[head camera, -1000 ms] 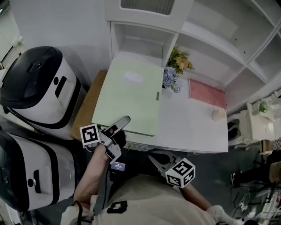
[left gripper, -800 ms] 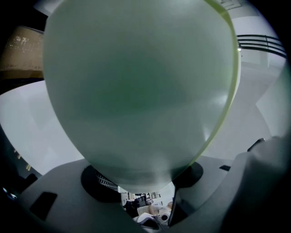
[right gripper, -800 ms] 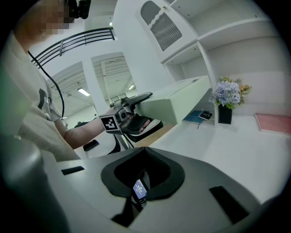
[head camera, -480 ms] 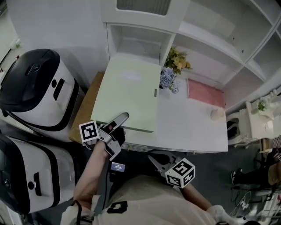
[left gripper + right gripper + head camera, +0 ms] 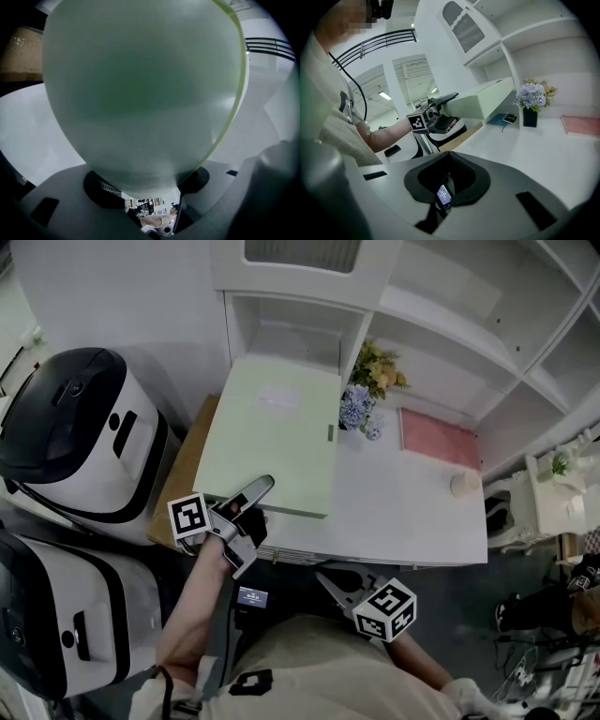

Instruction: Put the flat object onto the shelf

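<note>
A pale green flat box (image 5: 272,437) is held up level over the left end of the white table (image 5: 403,512). Its far edge lies at the open lower bay of the white shelf unit (image 5: 291,329). My left gripper (image 5: 251,502) is shut on the box's near edge, one finger lying on top. In the left gripper view the box (image 5: 140,93) fills nearly everything. The right gripper view shows the box (image 5: 480,101) from the side. My right gripper (image 5: 330,583) hangs shut and holds nothing, close to the person's body below the table's front edge.
On the table stand a vase of flowers (image 5: 364,399), a pink flat pad (image 5: 439,439) and a small round cup (image 5: 462,485). Two large white-and-black machines (image 5: 75,427) (image 5: 66,615) fill the left. A brown board (image 5: 183,465) lies under the box's left side.
The green box and my left gripper have shifted very slightly left and toward the shelf in the head view. The right gripper has stayed put.
</note>
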Motion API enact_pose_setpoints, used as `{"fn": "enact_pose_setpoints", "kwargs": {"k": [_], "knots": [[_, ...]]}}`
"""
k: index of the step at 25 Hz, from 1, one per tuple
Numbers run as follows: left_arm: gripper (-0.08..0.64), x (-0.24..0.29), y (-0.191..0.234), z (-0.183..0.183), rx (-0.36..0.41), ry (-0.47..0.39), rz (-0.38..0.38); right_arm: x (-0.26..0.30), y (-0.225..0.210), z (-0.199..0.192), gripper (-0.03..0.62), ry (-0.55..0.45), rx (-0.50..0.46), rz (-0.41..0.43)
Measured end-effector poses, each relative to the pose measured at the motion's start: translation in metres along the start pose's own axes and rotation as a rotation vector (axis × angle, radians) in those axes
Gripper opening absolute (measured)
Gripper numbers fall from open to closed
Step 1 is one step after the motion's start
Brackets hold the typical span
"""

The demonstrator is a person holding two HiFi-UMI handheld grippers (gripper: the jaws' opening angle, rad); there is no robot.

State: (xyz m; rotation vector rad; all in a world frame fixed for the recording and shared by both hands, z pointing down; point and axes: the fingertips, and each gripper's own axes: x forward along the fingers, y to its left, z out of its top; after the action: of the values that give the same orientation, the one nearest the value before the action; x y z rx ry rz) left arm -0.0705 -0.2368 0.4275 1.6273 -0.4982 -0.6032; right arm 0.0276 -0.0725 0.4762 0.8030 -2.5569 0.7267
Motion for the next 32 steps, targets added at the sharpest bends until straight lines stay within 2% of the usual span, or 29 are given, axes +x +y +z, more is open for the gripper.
{"fn": "enact_pose_setpoints", "kwargs": {"k": [9, 28, 32], "knots": [[0.296, 0.009, -0.002, 0.002, 0.005, 0.026, -0.007, -0.002, -0.001, -0.002, 0.023, -0.01, 0.014, -0.022], [0.296, 0.006, -0.006, 0.014, 0.037, 0.009, -0.01, -0.001, -0.001, -0.004, 0.023, -0.012, 0.019, -0.018], [0.296, 0.01, -0.01, 0.017, 0.024, -0.001, -0.028, -0.001, 0.0, -0.004, 0.023, -0.016, 0.013, -0.022]]}}
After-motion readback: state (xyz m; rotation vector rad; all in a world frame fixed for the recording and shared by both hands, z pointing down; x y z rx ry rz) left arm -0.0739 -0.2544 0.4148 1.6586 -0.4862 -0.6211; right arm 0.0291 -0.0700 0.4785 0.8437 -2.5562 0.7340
